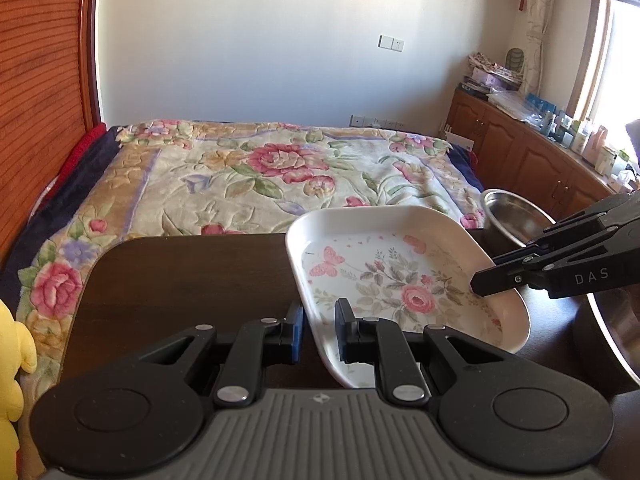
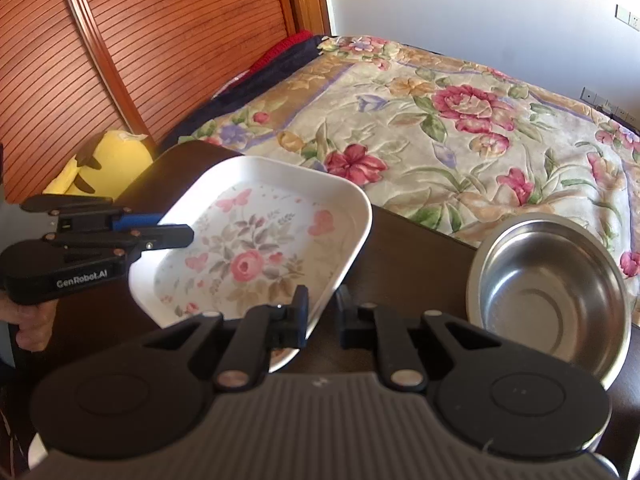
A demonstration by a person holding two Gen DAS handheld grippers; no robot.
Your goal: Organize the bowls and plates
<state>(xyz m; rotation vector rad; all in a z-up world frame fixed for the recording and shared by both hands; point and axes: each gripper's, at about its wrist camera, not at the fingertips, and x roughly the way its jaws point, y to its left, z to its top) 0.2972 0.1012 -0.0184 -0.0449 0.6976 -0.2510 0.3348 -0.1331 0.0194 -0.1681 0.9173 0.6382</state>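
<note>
White melamine, printed with pink roses and butterflies, forms the rounded rectangular plate (image 1: 400, 280) that is clamped at two opposite rims. The left gripper (image 1: 320, 332) is closed on the plate's near rim in its own view, one blue-padded finger outside the wall and the other inside. The right gripper (image 2: 323, 316) is pinched likewise on the facing rim, its jaws nearly together around the thin wall. The plate is held tilted above the dark brown wooden surface (image 1: 180, 280), with its long axis running away from the right gripper toward the bed with the floral quilt (image 1: 260, 168). Nothing is seen in the plate. A round stainless steel bowl (image 2: 548, 292) is seen standing empty on the surface just right of the plate. A yellow plush toy (image 2: 108, 160) is seen beside the surface's far corner.
</note>
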